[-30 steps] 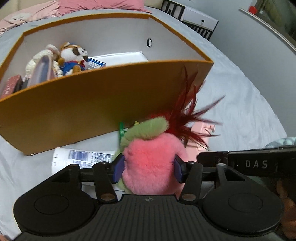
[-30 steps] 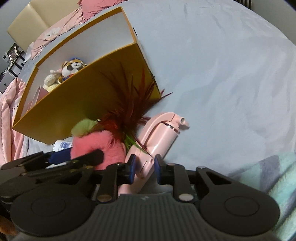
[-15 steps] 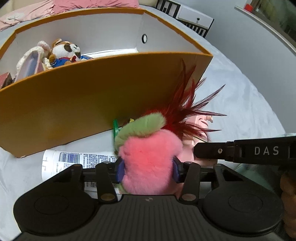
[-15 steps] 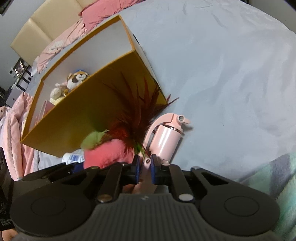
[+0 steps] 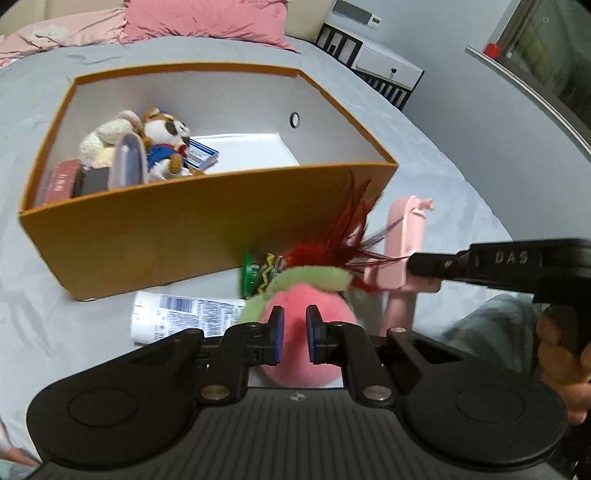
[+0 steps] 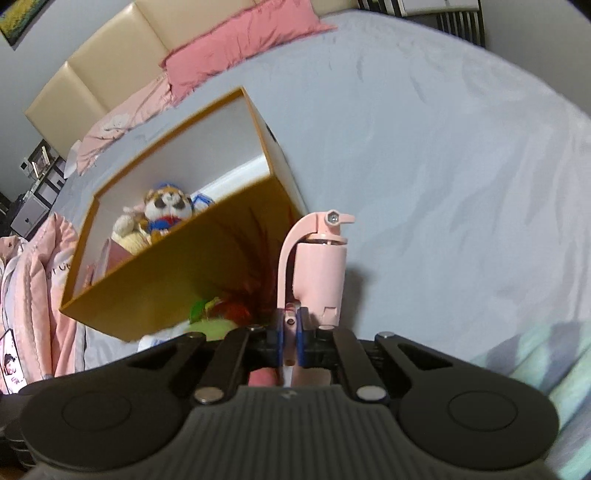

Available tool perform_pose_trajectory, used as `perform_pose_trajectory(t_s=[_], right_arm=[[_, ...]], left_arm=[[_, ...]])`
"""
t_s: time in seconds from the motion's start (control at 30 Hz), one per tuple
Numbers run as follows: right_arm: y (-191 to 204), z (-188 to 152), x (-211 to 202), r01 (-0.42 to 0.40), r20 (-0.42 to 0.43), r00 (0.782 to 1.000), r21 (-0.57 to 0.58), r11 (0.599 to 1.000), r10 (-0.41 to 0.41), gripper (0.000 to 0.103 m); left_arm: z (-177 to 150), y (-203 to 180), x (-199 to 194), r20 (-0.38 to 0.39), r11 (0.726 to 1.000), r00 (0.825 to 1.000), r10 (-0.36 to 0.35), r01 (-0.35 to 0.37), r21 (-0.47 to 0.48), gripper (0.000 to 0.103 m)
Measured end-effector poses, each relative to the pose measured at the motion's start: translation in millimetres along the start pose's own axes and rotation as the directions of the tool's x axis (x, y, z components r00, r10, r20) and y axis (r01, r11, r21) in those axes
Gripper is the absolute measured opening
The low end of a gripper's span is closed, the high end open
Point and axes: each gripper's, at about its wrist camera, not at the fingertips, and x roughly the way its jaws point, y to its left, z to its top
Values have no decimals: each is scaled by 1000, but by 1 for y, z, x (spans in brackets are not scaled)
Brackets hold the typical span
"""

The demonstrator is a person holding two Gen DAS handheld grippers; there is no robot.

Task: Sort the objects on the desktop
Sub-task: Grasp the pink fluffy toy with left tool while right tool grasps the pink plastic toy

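A bed spread with a pale grey sheet [image 6: 443,155] carries everything here. Pink pillows [image 5: 207,18] lie along a cream padded headboard [image 6: 110,70], and a white bedside cabinet [image 5: 388,70] stands by the grey wall.

An orange box [image 5: 177,225] with a white inside sits on the sheet, holding a stuffed tiger [image 5: 162,144], a cream plush and some small boxes. A white tube [image 5: 184,319] lies just beside its near wall.

The left tool [image 5: 294,334] has just clenched, its pads sunk into a pink plush toy [image 5: 295,299] with a green collar and red feathers [image 5: 343,243], near the box front. The right tool [image 6: 290,338] has also just pinched shut, gripping the thin handle of a pink extinguisher-shaped bottle [image 6: 321,269], upright beside the box's corner.
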Motion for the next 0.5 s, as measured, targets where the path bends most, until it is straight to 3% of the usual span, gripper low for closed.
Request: perform_pose_trajectory(t_s=[0.17, 0.37, 0.5], right_arm=[[2, 7, -10, 6, 21, 1000, -12, 1000, -6, 7], [1, 15, -20, 5, 31, 1000, -37, 999, -4, 7], [-2, 23, -29, 7, 49, 999, -68, 998, -4, 7]], left_arm=[[-4, -2, -2, 3, 1000, 1000, 5, -5, 12, 15], [-9, -11, 23, -1, 998, 999, 42, -42, 39, 55], [-10, -14, 44, -28, 997, 998, 63, -61, 52, 56]])
